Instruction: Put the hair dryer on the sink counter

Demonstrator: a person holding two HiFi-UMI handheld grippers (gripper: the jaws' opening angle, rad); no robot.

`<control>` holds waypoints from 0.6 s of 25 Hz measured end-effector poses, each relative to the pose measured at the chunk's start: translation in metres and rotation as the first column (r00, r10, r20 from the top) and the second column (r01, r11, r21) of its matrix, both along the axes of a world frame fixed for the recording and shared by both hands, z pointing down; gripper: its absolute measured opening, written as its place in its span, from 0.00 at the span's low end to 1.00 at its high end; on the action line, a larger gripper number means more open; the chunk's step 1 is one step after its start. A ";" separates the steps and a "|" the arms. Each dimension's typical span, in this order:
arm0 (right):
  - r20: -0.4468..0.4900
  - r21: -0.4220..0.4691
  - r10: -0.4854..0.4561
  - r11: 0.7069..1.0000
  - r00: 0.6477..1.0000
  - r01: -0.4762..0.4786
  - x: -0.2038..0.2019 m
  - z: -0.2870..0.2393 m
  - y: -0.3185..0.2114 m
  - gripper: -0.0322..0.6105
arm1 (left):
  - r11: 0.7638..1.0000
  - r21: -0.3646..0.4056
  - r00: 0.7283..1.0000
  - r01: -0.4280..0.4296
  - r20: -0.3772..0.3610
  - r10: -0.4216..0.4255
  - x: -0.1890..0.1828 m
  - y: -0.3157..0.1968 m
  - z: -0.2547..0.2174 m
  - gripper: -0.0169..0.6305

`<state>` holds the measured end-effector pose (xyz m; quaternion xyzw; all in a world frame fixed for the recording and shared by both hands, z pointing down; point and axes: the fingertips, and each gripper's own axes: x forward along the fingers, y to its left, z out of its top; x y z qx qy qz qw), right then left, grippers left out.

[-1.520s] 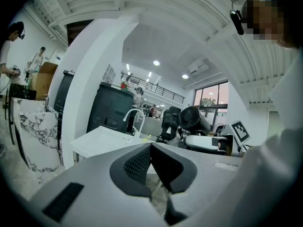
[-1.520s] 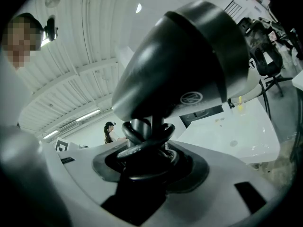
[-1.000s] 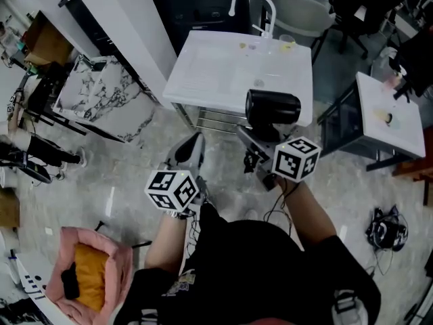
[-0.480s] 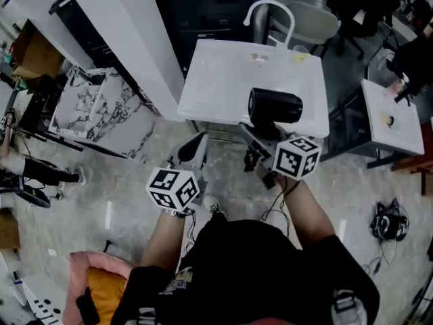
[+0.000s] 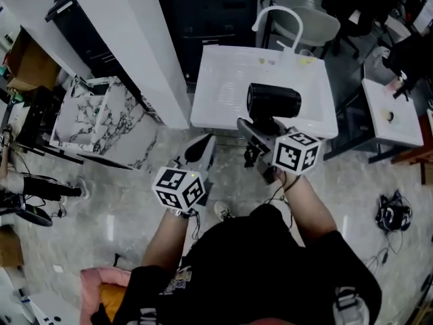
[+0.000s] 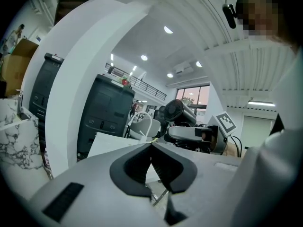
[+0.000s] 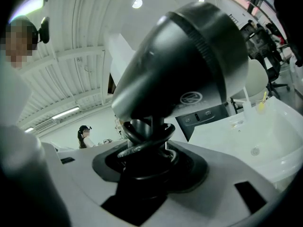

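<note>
The black hair dryer (image 5: 272, 101) hangs over the near edge of the white sink counter (image 5: 223, 87). My right gripper (image 5: 264, 128) is shut on its handle, with the barrel lying crosswise above the jaws. In the right gripper view the hair dryer (image 7: 184, 65) fills the middle, its cord coiled round the handle between the jaws, and the basin (image 7: 246, 136) lies beyond. My left gripper (image 5: 201, 147) is shut with nothing in it and stands over the floor just short of the counter's near left corner. The left gripper view shows its tips (image 6: 151, 144) meeting.
A curved white faucet (image 5: 279, 19) rises at the counter's far edge. A white wall panel (image 5: 128, 39) and a marble slab (image 5: 95, 114) stand to the left, a dark cabinet (image 5: 203, 12) behind. A white side table (image 5: 389, 114) is right; a pink basket (image 5: 101, 296) lies behind.
Both grippers have moved forward toward the sink, the right one carrying the hair dryer out over the counter's near edge. The pink basket has slipped further behind.
</note>
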<state>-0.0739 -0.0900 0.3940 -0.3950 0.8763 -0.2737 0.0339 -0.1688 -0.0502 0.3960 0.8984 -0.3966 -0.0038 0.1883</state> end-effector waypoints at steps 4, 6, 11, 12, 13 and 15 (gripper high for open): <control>0.001 -0.009 0.006 1.000 1.000 -0.006 -0.010 0.002 -0.005 0.39 | 1.000 0.005 1.000 -0.011 -0.005 0.011 -0.006 -0.003 -0.001 0.03; -0.003 -0.008 0.008 1.000 1.000 -0.008 -0.013 0.004 -0.008 0.39 | 1.000 0.012 1.000 -0.022 -0.008 0.022 -0.007 -0.003 -0.001 0.03; -0.029 0.000 -0.003 1.000 1.000 0.003 -0.025 0.004 -0.022 0.39 | 0.999 0.004 0.999 -0.042 -0.013 0.042 -0.011 -0.008 0.004 0.03; -0.030 0.003 -0.004 1.000 1.000 0.004 -0.025 0.002 -0.025 0.39 | 0.999 0.006 0.999 -0.045 -0.011 0.045 -0.010 -0.009 0.004 0.03; -0.028 0.006 -0.004 1.000 1.000 0.004 -0.025 0.001 -0.029 0.39 | 0.999 0.008 0.999 -0.048 -0.009 0.048 -0.009 -0.010 0.003 0.03; -0.018 0.007 -0.002 1.000 1.000 0.002 -0.025 -0.002 -0.038 0.39 | 0.999 0.013 0.999 -0.052 -0.004 0.052 -0.007 -0.015 0.001 0.03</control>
